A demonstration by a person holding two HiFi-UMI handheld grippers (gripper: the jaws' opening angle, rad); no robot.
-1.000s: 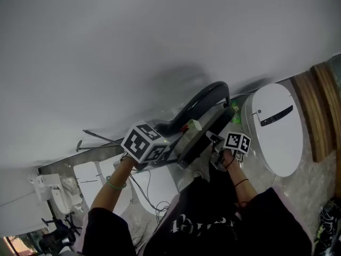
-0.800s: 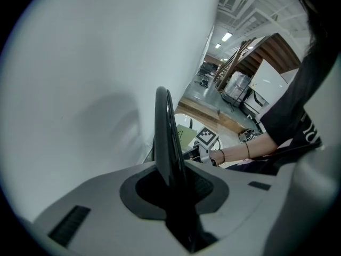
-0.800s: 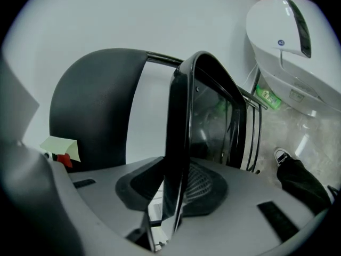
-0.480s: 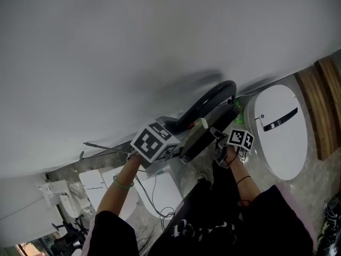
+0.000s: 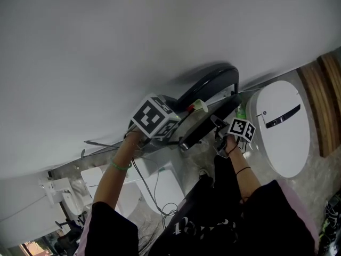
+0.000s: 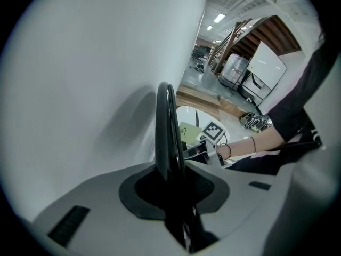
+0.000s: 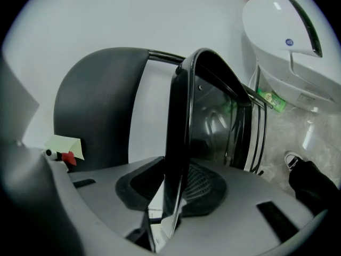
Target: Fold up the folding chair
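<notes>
The folding chair (image 5: 210, 84) is dark grey and black, folded nearly flat and held up against a white wall. My left gripper (image 5: 176, 126) is shut on the thin black edge of the chair's backrest (image 6: 166, 137), which runs upright between the jaws of my left gripper (image 6: 173, 196). My right gripper (image 5: 218, 126) is shut on the glossy black rim of the seat (image 7: 178, 143). In the right gripper view that rim stands on edge in my right gripper (image 7: 170, 196), with the grey backrest (image 7: 96, 108) behind it to the left.
A white toilet (image 5: 279, 124) stands right of the chair, also seen as the toilet (image 7: 282, 41). A green bottle (image 7: 269, 97) lies at its foot. More white toilets (image 5: 98, 183) and loose cables (image 5: 160, 196) are at lower left. The white wall (image 5: 133, 41) fills the view above.
Both grippers and the chair have moved up and right in the head view, closer to the wall. The chair's curved backrest now lies nearer the wall and looks flatter against the seat.
</notes>
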